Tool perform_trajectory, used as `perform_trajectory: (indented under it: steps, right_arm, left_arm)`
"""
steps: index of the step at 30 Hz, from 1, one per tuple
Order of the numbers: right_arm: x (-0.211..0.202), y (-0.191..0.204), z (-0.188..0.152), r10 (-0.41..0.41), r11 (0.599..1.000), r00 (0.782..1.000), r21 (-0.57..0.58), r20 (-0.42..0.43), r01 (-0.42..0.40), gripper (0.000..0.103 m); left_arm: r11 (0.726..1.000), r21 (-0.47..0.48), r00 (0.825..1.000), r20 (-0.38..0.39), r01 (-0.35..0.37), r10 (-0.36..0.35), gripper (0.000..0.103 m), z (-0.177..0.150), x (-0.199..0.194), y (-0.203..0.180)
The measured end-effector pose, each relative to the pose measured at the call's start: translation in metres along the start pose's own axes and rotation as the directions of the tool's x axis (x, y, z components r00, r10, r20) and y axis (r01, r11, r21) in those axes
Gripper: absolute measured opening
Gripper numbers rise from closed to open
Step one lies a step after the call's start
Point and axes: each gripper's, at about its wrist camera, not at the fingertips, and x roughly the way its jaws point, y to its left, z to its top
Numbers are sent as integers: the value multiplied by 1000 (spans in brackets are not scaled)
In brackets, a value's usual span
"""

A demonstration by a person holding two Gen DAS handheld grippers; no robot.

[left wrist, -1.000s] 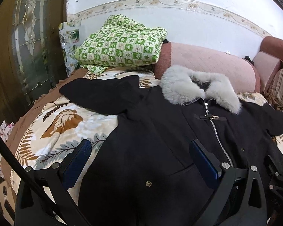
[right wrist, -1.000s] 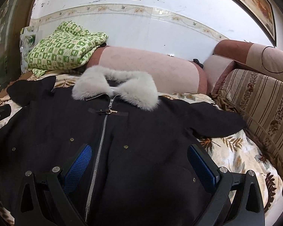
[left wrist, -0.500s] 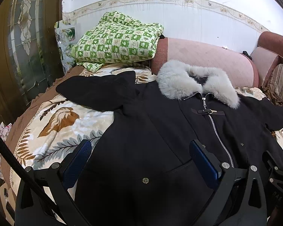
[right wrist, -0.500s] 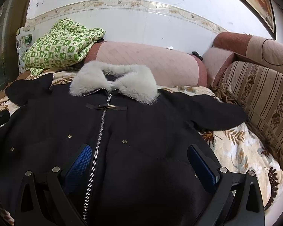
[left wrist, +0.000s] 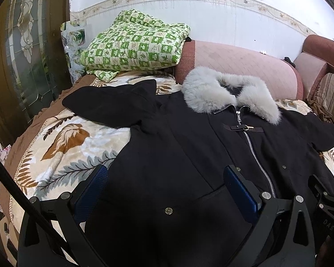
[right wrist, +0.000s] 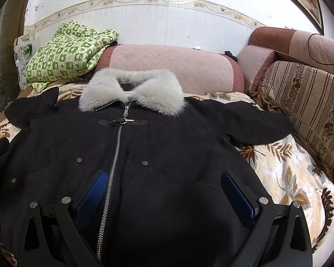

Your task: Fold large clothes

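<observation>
The left gripper [left wrist: 164,180] is hovering with its jaws spread wide, its blue pads [left wrist: 92,191] facing each other and gripping nothing. The right gripper [right wrist: 164,187] is hovering likewise, jaws spread wide, nothing between its blue pads [right wrist: 238,195]. Both are pointing forward, side by side, the right one's edge showing beside the left.

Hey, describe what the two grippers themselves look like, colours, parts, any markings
Both the left gripper and the right gripper have a black angular frame with triangular cut-outs, silver round bolt heads, and two flat fingers faced with textured blue pads. A thin black rod crosses the left view. White letters mark the right gripper's body, seen from the left view.
</observation>
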Motion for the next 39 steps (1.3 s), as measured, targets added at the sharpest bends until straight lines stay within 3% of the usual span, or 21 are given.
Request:
perform_trajectory:
  steps: [5,9,13,18,21,24,30,32,34,35,37,39]
  right_arm:
    - [-2,-1,0,-1,1000,1000,2,9,1,102]
    - [-6,-2,1,-18,1000,999,-5,40,18,102]
    - [-6,-2,3,-15,1000,999,-2,44,15,102]
    - [-1,-1,3,17,1000,1000,7,23,-17,102]
    - [2,1,1,13,1000,1000,-1,14,-13,102]
    - [7,3,0,14,1000,1000,-1,-6,-14,102]
    - [24,3,-3,33,999,997,15,-64,-32,102]
    - [32,3,-5,43,999,995,22,-91,-41,102]
    - [42,4,-7,52,998,991,33,-124,-49,102]
    - [45,4,-8,54,998,990,34,-133,-50,102]
    - [56,8,-10,60,998,984,25,-166,-56,102]
    - [63,13,-13,61,998,980,8,-187,-60,102]
  left_arm:
    - [1000,2,1000,0,2,-2,103,2,0,2]
    - [999,-35,999,37,-34,35,103,21,-6,25]
    - [992,-99,996,23,-83,86,103,47,1,70]
    - [970,-137,980,-34,-199,196,103,75,29,142]
    - [958,-200,979,-68,-204,195,103,89,50,189]
    - [924,-329,979,-129,-195,160,103,103,82,244]
    - [765,-630,979,-206,-137,5,102,111,162,348]
    - [719,-687,976,-208,-104,-58,91,112,188,369]
    - [677,-732,971,-209,-78,-113,66,112,209,383]
    - [660,-749,969,-203,-60,-143,62,113,221,388]
    - [652,-757,968,-195,-45,-160,58,117,236,391]
    - [662,-749,970,-185,-34,-160,58,123,249,389]
